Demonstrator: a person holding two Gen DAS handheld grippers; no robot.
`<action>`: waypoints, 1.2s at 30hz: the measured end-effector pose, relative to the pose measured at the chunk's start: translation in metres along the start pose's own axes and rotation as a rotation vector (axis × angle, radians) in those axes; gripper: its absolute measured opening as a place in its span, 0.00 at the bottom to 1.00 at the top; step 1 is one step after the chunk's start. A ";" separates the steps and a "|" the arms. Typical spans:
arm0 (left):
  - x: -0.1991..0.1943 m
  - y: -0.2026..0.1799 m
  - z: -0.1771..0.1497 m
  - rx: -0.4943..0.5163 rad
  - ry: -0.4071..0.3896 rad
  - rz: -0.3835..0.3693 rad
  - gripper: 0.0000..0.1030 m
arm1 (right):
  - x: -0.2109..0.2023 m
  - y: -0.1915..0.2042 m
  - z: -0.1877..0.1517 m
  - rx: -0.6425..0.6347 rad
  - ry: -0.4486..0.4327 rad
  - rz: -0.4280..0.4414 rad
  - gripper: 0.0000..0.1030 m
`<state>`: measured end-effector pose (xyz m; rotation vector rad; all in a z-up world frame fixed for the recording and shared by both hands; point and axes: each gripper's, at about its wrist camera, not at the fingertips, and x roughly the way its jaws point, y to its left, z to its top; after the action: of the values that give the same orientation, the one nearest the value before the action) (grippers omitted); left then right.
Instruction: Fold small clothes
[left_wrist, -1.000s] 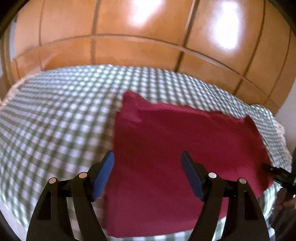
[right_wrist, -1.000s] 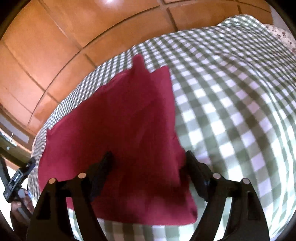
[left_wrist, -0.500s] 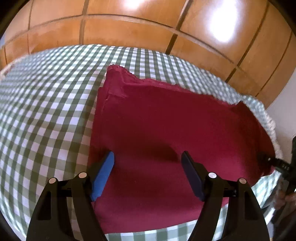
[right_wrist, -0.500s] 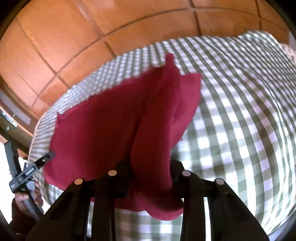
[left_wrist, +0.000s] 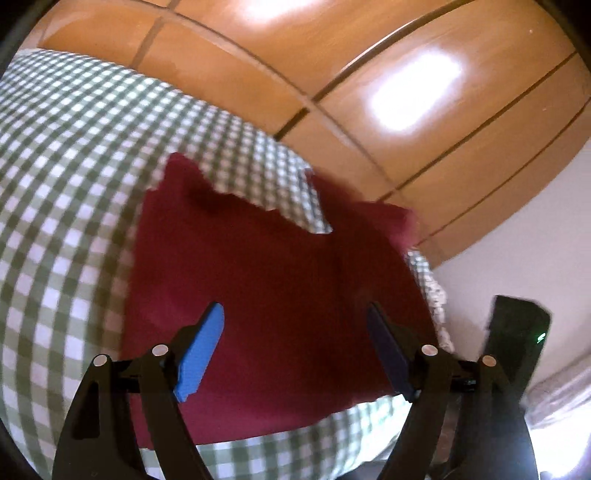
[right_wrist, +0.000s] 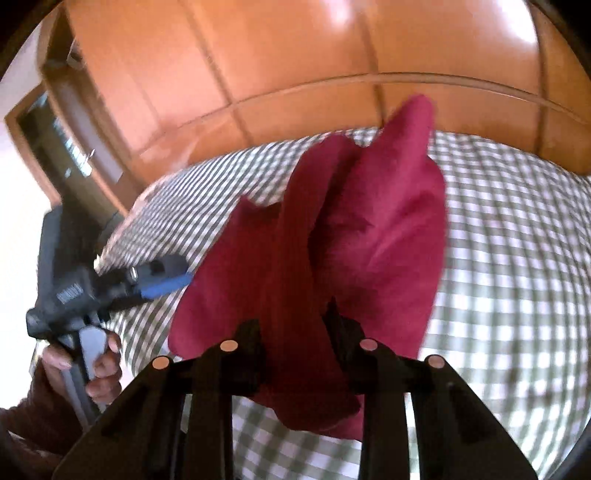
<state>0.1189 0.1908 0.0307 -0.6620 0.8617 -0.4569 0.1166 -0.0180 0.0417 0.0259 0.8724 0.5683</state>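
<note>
Right wrist: red cloth (right_wrist: 295, 280) pinched btwn right gripper (right_wrist: 293, 332) fingers.

Red cloth (right_wrist: 373, 236): a second ago flat on the checked bedcover (right_wrist: 517, 240); its right edge now stands raised in a bunched fold, its far corner up against the wooden panels (right_wrist: 295, 55) behind.

My right gripper (right_wrist: 295, 328): a second ago open over the cloth's edge; its jaws have just been closing and now pinch the gathered cloth between them.

My left gripper (left_wrist: 295, 345): jaws have just been opening a little wider; nothing gripped between them, the cloth lying beyond.

Left view: the cloth's right side now lifts off the bedcover, and checks show where red lay before.
</note>
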 end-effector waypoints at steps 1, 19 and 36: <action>0.001 -0.003 0.002 0.005 0.001 -0.014 0.81 | 0.009 0.010 -0.003 -0.038 0.014 -0.018 0.25; 0.090 -0.036 0.036 0.137 0.202 0.077 0.66 | 0.025 0.053 -0.040 -0.317 -0.052 -0.059 0.54; 0.050 -0.041 0.048 0.273 0.168 0.138 0.20 | -0.012 -0.085 -0.044 0.177 -0.022 0.125 0.48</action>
<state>0.1824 0.1479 0.0551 -0.3139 0.9750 -0.4998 0.1181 -0.1050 0.0005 0.2482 0.9020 0.6053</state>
